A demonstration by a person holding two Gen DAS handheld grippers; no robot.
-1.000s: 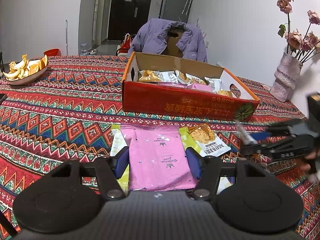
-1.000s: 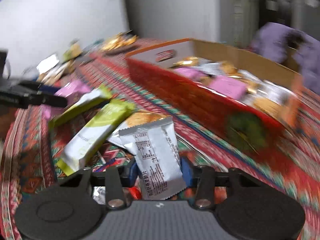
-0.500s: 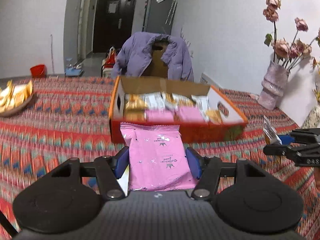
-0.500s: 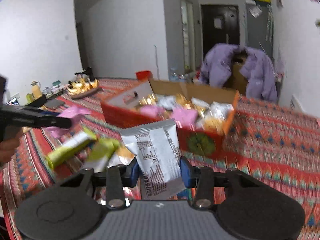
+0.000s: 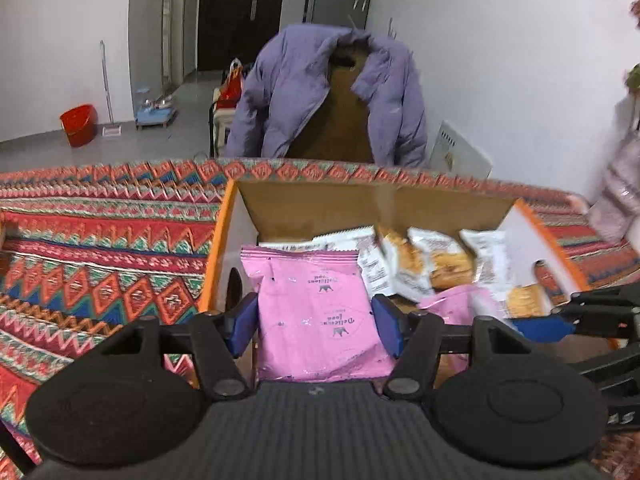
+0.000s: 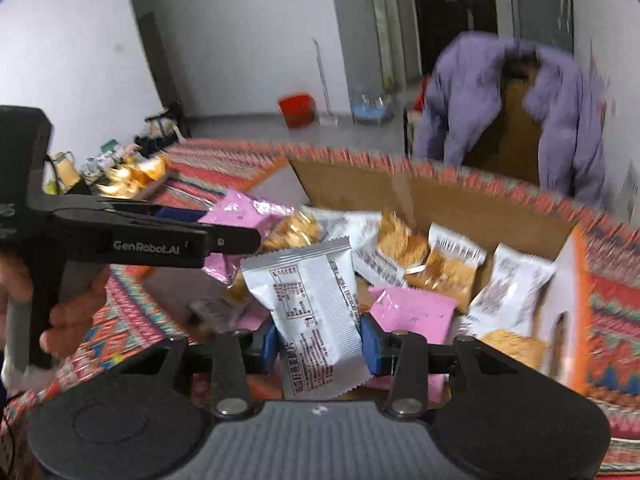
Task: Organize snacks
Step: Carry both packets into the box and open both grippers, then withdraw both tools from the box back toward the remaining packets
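Between the blue pads of the left gripper (image 5: 314,322): a pink snack packet (image 5: 318,312), pinched at both side edges, jaws closed to the packet's width. Held flat and upright in view, above the near-left corner of the cardboard box (image 5: 360,208). Printed logo on the packet upside down from this camera.

Between the pads of the right gripper (image 6: 318,342): a white snack packet (image 6: 314,308) with black print, clamped near its lower end, jaws narrowed onto it. Tilted slightly left, poised over the near side of the same box.

Inside the box: white-and-gold biscuit packets (image 5: 436,264) along the far wall, loose pink packets (image 6: 412,312) nearer, overlapping one another. Orange rim, white inner side walls, brown far flap.

Under the box: a patterned red tablecloth (image 5: 104,256). To the far left in the right wrist view, a plate of orange peel (image 6: 134,176), blurred.

Beyond the table's far edge: a purple jacket (image 5: 328,92) draped over a chair back. Further left on the floor, a red bucket (image 5: 79,125).

Right wrist view partly motion-blurred; fine detail of box contents not legible.
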